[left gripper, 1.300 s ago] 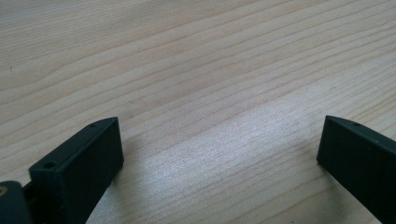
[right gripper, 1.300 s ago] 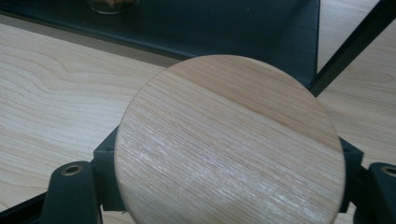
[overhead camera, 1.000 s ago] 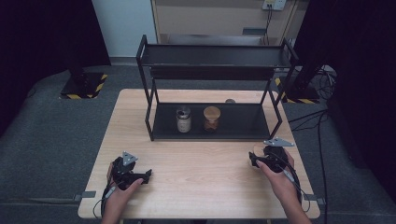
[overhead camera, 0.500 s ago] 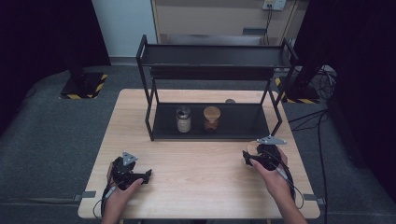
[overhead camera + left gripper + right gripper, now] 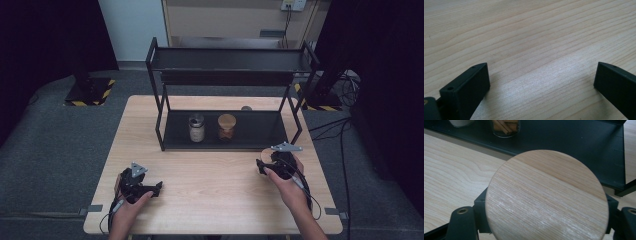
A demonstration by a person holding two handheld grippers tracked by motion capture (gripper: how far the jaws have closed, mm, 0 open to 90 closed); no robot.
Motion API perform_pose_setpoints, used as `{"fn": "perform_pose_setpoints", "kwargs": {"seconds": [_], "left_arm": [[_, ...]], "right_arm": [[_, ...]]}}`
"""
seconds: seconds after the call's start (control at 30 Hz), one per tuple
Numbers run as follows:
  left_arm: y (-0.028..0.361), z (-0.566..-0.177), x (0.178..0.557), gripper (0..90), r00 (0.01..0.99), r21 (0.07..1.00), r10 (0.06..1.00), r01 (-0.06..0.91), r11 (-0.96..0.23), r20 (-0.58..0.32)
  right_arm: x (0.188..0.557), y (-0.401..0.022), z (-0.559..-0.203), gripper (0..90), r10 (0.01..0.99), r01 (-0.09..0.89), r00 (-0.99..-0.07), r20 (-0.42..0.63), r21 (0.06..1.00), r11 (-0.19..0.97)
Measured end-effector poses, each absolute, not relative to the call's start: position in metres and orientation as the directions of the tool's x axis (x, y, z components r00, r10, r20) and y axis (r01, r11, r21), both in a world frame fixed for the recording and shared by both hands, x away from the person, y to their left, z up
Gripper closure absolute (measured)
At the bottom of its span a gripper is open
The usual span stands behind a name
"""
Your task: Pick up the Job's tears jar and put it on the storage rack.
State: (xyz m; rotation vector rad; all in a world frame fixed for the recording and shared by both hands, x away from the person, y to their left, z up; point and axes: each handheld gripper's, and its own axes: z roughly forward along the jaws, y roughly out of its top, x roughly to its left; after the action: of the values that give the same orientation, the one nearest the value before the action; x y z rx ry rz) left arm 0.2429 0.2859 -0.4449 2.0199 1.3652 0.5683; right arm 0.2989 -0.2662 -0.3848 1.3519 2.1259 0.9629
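Behind, jar [image 5: 505,127] holds sticks (second jar [image 5: 196,128] unclear).

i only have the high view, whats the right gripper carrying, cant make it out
Observer: In the right gripper view, the right gripper is shut on a round wooden lid, its flat grain face toward the camera.
Operator: and the left one, open or shut
Observer: The left gripper is open, jaws wide apart over bare wooden table, nothing between them.
Operator: whats in the jar with the wooden top on the rack
Observer: That view catches the bottom of a glass jar on the black rack; it holds brown sticks, possibly cinnamon.
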Motion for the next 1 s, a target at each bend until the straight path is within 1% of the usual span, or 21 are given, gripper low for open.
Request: {"fn": "perform_pose_setpoints", "kwargs": {"seconds": [1.0], "left_arm": [[0.286, -0.445, 0.244, 0.0, 0.374, 0.704, 0.927, 0.657, -0.269, 0.005]], "right_arm": [[0.329, -0.256, -0.374, 25.0, 0.907, 0.590, -0.420, 0.004, 0.761, 0.270]]}}
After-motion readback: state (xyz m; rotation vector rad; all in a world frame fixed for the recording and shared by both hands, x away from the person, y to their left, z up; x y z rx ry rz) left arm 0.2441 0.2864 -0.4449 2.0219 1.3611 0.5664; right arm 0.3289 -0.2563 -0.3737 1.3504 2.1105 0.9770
